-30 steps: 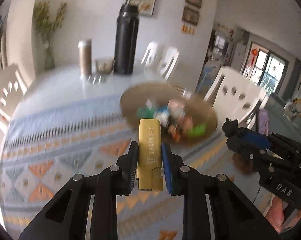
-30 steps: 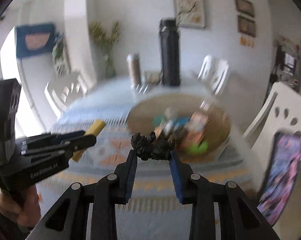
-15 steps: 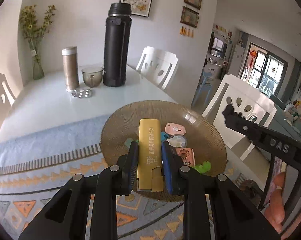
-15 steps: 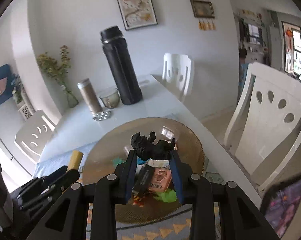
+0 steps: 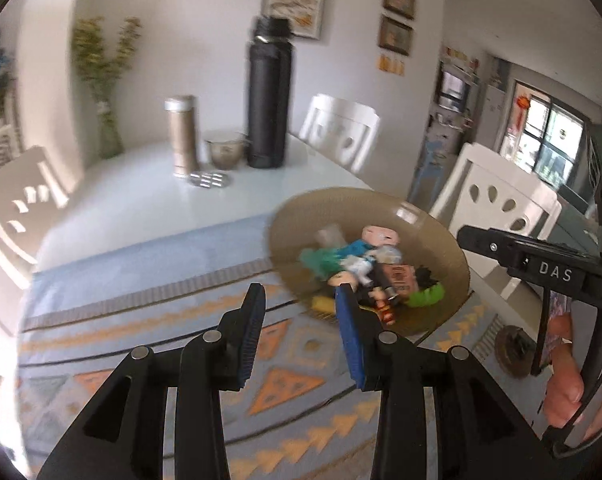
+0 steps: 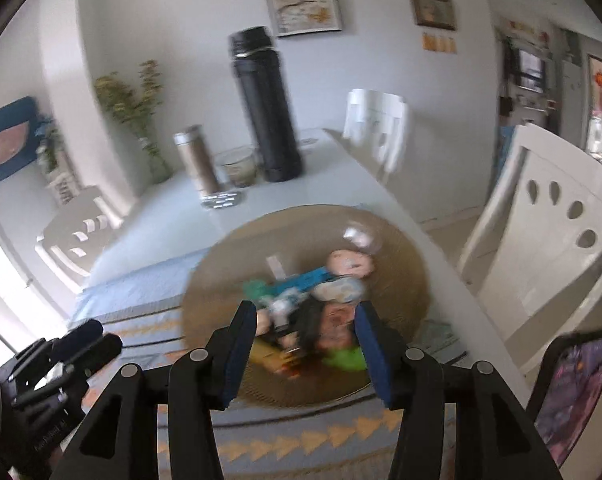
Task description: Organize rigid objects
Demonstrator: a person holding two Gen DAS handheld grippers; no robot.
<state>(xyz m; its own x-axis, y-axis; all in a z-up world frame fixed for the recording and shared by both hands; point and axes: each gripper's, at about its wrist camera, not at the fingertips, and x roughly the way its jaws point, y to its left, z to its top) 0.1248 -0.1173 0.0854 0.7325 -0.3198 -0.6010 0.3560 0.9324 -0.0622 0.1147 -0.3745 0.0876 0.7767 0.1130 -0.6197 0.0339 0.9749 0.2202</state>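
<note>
A round brown woven tray (image 5: 449, 248) (image 6: 405, 248) on the table holds several small toys and trinkets. The yellow bar (image 5: 324, 303) (image 6: 265, 353) lies at its near edge, and the black figurine (image 5: 425, 276) (image 6: 311, 326) lies among the toys. My left gripper (image 5: 301, 312) is open and empty, above the patterned cloth just left of the tray. My right gripper (image 6: 307, 332) is open and empty, just above the tray's near side. The right gripper's body (image 5: 541, 272) shows at the right of the left wrist view.
A tall black flask (image 5: 269, 96), a tan tumbler (image 5: 181, 136), a glass cup (image 5: 225, 152) and a small metal dish (image 5: 211, 179) stand at the table's far end. White chairs (image 5: 497, 208) ring the table. A patterned cloth (image 5: 149, 312) covers the near part.
Both grippers opened and let go: the yellow bar and the black figurine now lie in the tray. Both grippers have drawn back from over the tray.
</note>
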